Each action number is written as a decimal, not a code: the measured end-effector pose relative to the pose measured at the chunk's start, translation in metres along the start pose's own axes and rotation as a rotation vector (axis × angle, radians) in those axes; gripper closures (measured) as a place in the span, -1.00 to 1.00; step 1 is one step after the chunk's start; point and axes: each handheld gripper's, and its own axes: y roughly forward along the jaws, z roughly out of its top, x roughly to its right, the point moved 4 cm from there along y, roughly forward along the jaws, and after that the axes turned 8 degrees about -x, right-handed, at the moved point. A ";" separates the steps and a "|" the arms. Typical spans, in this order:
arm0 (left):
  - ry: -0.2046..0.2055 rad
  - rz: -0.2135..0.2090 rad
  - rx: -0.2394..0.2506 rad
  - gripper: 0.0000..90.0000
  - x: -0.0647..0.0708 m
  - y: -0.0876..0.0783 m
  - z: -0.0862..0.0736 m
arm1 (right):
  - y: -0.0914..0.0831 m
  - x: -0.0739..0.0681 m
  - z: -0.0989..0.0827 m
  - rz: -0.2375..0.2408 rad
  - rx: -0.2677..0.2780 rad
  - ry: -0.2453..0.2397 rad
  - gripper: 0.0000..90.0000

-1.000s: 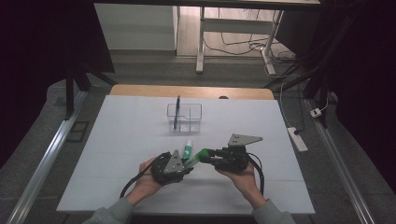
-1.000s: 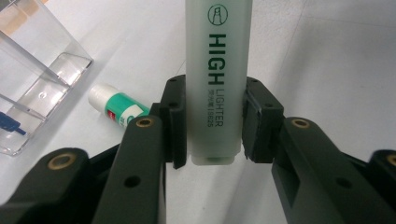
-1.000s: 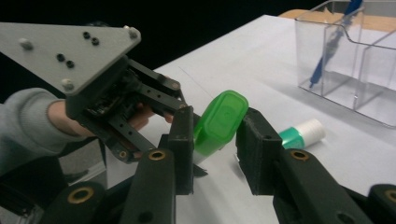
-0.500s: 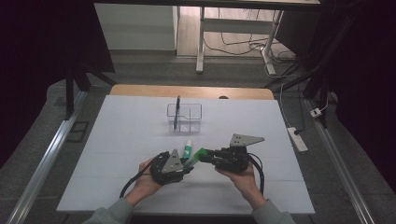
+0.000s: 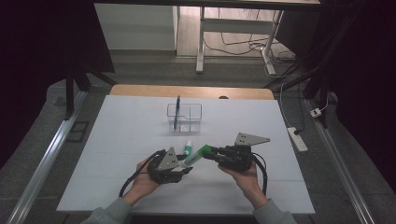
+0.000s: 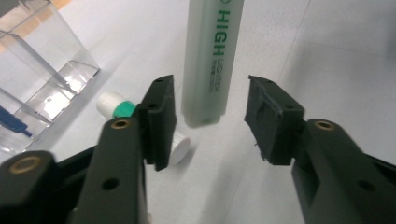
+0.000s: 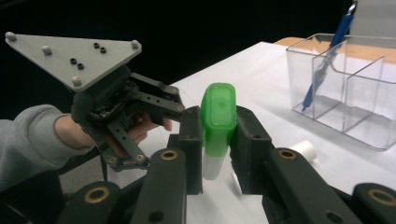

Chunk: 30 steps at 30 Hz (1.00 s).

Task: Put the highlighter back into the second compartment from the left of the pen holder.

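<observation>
The right hand-held gripper (image 5: pixel 215 152) had the green highlighter (image 5: pixel 196 155) clamped by its bright green cap (image 7: pixel 218 114), one black jaw pressed against each side of it. The pen stuck out from there towards the left hand-held gripper (image 5: pixel 187 169), hanging just above the white surface (image 5: pixel 116 140) near the front edge.

And the left one let go! Its jaws had just been opening, and in the left gripper view they stood apart on either side of the pale barrel (image 6: pixel 210 60), printed "HIGH LIGHTER". The pads were clear of it on the right side for certain; on the left the gap was narrow, and I couldn't tell whether that pad brushed the barrel. So the left was released, with the pen's blunt end between its jaws.

A small white cylinder with a green band (image 6: pixel 122 106) lay on the surface just beside the left jaw, between the grippers and the clear divided organizer (image 5: pixel 185 117). That organizer stood farther back, middle of the surface, with a blue pen (image 5: pixel 177 112) upright in its left compartment.

Both hands (image 5: pixel 142 179) were low at the near edge, grey sleeves showing.
</observation>
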 end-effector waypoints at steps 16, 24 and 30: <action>-0.133 -0.002 -0.007 -0.16 -0.016 -0.027 -0.027 | -0.015 0.008 0.003 -0.073 0.043 -0.010 0.66; -0.195 0.011 -0.008 -0.17 -0.026 -0.041 -0.047 | -0.019 0.011 0.004 -0.097 0.050 -0.014 0.66; -0.246 0.028 -0.006 -0.18 -0.032 -0.052 -0.064 | -0.020 0.012 0.004 -0.108 0.054 -0.016 0.66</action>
